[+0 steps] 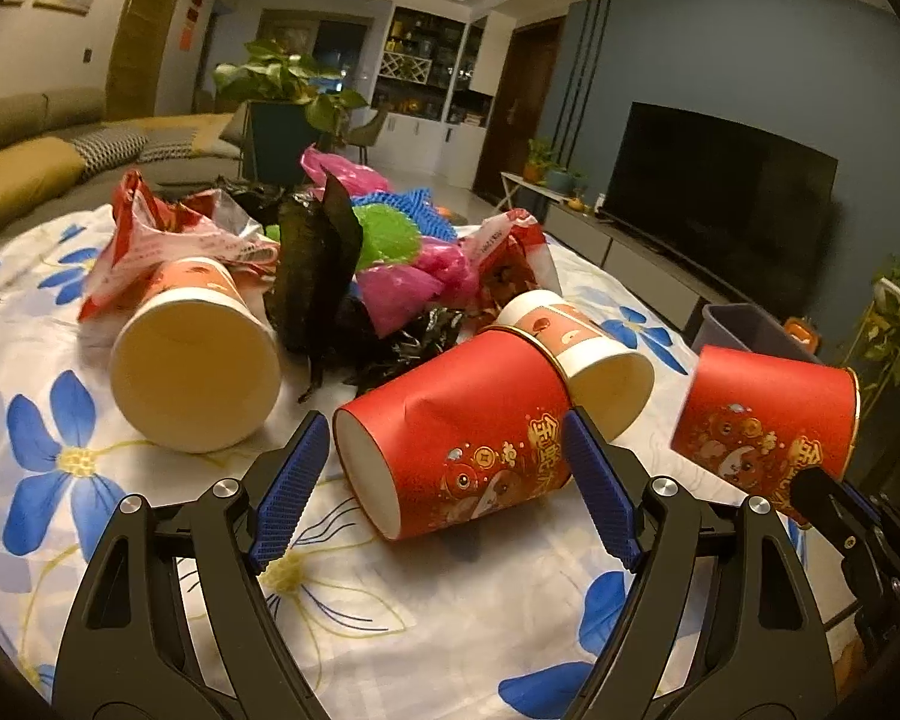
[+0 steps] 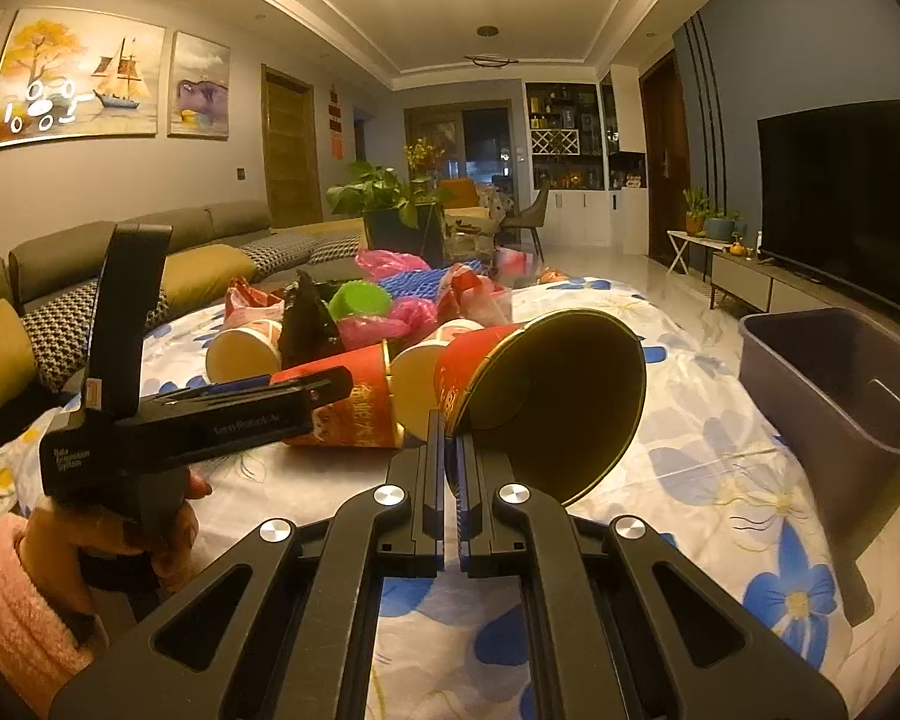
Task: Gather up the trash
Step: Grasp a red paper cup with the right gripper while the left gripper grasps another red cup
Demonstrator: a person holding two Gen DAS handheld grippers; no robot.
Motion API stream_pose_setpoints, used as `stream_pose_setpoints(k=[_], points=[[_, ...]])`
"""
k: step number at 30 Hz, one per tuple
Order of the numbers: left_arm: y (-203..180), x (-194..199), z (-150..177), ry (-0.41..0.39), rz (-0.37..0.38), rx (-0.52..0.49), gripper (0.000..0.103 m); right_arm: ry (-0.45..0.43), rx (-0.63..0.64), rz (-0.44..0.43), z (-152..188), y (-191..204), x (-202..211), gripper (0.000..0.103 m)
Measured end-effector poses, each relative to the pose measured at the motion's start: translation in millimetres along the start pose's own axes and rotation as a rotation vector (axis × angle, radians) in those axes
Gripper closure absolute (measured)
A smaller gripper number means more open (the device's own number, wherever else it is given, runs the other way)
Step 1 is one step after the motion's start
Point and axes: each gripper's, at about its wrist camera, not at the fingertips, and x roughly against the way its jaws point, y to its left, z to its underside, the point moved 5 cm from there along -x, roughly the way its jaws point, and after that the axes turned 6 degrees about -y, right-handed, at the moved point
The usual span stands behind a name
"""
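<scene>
A red paper cup (image 1: 456, 450) lies on its side on the flowered tablecloth (image 1: 390, 618), base toward me. My left gripper (image 1: 444, 420) is open, its blue pads (image 1: 291, 492) straddling that cup. My right gripper (image 2: 450, 450) is shut on the rim of a second red cup (image 2: 558, 402) with a gold inside, held tilted above the table; the same cup (image 1: 762, 420) shows at the right of the left wrist view. A grey bin (image 2: 840, 384) stands just off the table's right edge. In the right wrist view my left gripper (image 2: 330, 387) reaches in from the left.
Another cup (image 1: 192, 360) lies with its mouth toward me, and a white-and-red cup (image 1: 576, 348) rests against the straddled one. Behind them is a heap of red, pink and black plastic bags (image 1: 390, 282). A hand (image 2: 168, 516) in a pink sleeve holds the left gripper. A sofa runs along the left.
</scene>
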Motion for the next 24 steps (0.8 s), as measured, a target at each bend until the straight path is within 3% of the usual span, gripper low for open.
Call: stream_pose_setpoints(k=[10,12,14,20,24], points=[[-1.3,-7.8,5.4,0.049,0.115,0.046,0.026,-0.001,-0.012,0.024,-0.6,-4.0,0.3,0.099],[-2.5,-6.5,6.6,0.052,0.135,0.052,0.032,0.001,-0.012,0.026,-0.3,-4.0,0.5,0.099],[-3.9,-6.8,9.0,0.063,0.154,0.058,0.047,0.003,-0.014,0.029,-0.8,-4.1,0.0,0.099],[-8.4,-2.5,16.7,0.091,0.183,0.072,0.074,0.004,-0.017,0.03,-3.4,-2.1,1.5,0.099],[-11.8,3.1,20.5,0.095,0.179,0.081,0.086,0.004,-0.018,0.033,-3.4,-1.7,3.5,0.099]])
